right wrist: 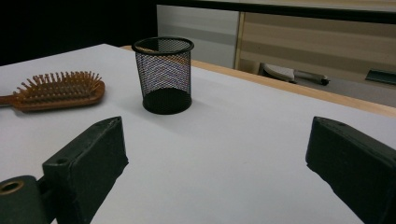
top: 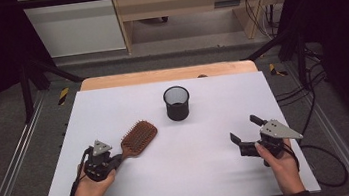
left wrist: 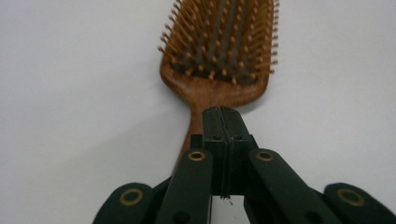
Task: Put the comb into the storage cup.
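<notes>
A wooden paddle hairbrush (top: 138, 136) lies bristles up on the white table (top: 197, 176), left of centre, its handle pointing toward my left gripper (top: 118, 159). In the left gripper view the jaws (left wrist: 223, 123) are pressed together with only a seam between them. They sit right over the brush handle, which runs under them and to their left, and the brush head (left wrist: 219, 42) is just beyond. My right gripper (top: 245, 128) hovers at the right of the table, open wide with nothing between its fingers (right wrist: 217, 149). The hairbrush (right wrist: 58, 91) shows far to its left.
A black mesh pen cup (top: 177, 102) stands upright at the table's middle back, also seen ahead of the right gripper (right wrist: 163, 74). A wooden strip (top: 167, 74) runs along the table's far edge. Metal rails and cables run alongside the table.
</notes>
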### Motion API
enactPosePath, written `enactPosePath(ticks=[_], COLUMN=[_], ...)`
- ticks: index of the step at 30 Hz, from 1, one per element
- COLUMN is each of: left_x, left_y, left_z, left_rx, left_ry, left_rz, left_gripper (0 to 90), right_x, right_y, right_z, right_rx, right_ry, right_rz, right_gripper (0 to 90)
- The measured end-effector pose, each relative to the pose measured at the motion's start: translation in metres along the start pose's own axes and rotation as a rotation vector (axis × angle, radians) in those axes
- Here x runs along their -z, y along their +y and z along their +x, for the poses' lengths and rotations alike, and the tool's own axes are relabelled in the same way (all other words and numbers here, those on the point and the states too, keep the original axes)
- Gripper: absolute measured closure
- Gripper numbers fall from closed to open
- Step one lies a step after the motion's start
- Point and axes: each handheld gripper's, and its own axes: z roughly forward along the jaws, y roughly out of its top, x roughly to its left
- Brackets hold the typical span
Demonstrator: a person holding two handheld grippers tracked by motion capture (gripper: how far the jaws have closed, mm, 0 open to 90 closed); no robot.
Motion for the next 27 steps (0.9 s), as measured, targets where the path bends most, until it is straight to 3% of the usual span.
enactPosePath(ticks=[5, 14, 18, 24, 27], left_x=[0.009, 0.012, 0.012, 0.01, 0.008], left_y=[0.006, 0.007, 0.01, 0.012, 0.012], left_z=[0.007, 0.009, 0.01, 0.01, 0.011], left_rx=[-0.013, -0.007, -0.021, -0.067, -0.063], left_ry=[0.032, 0.085, 0.063, 0.05, 0.049], left_rz=[-0.034, -0.12, -0.125, -0.11, -0.103], left_gripper=[73.9, 30.2, 10.7, 5.3, 5.0], right_x=[-0.001, -0.002, -0.001, -0.002, -0.002], right_y=[-0.001, -0.001, -0.001, -0.001, -0.001], right_z=[0.0, 0.0, 0.0, 0.0, 0.0], right_rx=[0.003, 0.008, 0.008, 0.009, 0.009], right_ry=[0.004, 0.0, 0.001, 0.004, 0.005], right_rz=[0.004, 0.008, 0.006, 0.007, 0.006], right_gripper=[5.1, 5.1, 5.1, 5.1, 5.1])
